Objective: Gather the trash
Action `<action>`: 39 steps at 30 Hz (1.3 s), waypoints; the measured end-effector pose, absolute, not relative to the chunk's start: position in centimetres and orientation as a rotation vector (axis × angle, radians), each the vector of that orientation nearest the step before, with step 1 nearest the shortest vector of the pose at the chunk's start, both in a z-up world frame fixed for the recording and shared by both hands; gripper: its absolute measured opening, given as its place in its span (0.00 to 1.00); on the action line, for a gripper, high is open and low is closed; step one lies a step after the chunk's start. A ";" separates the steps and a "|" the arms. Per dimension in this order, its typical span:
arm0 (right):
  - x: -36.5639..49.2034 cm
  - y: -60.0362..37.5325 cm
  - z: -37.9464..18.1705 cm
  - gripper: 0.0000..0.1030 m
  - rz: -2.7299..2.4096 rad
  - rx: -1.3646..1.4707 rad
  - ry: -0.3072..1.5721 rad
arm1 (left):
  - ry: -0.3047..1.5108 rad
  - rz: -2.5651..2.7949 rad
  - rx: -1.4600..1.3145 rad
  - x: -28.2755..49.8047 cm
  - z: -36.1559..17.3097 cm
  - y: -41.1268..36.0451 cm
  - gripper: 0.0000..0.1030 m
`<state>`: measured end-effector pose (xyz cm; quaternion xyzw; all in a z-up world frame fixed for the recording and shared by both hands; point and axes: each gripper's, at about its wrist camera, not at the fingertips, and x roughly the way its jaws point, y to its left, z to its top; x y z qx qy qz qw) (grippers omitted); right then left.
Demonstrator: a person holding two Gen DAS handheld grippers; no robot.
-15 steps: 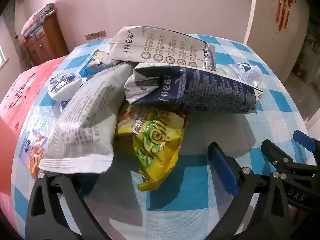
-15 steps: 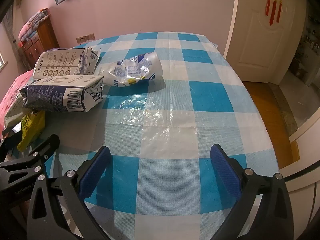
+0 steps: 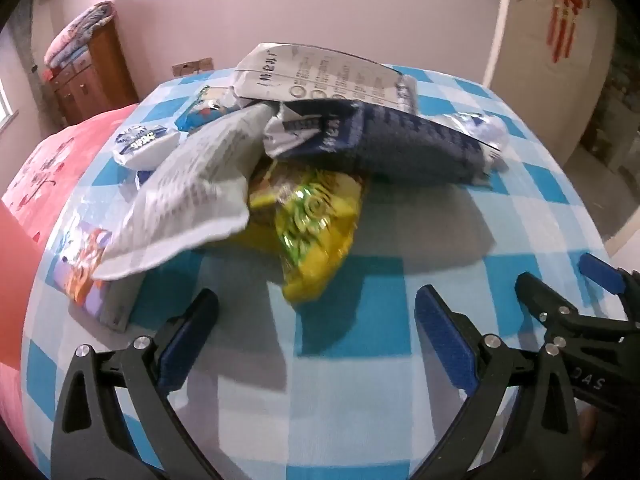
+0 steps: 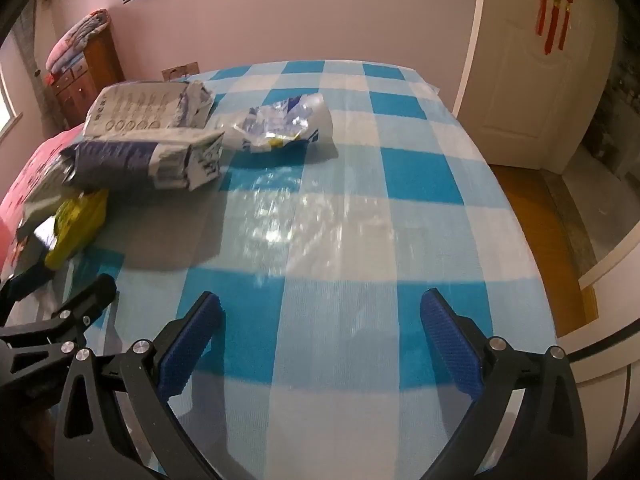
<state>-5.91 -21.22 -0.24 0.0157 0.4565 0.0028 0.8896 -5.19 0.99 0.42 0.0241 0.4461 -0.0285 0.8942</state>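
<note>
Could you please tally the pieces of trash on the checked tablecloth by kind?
Crumpled milk cartons: 2, grey-white, navy
Snack bags: 3, silver, yellow, purple-orange
Clear crumpled plastic wrapper: 1
Small blue-white packets: 2
Total: 8

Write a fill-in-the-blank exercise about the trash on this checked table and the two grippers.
1. The yellow wrapper lies partly under the ____ blue packet.
2. Both the left gripper and the right gripper have their jaws ____.
3. The tablecloth is checked in blue and ____.

Missing words: dark; open; white
</note>
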 end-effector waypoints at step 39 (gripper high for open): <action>-18.7 -15.1 11.5 0.96 0.011 0.003 0.525 | 0.656 0.000 0.037 -15.2 10.0 9.5 0.96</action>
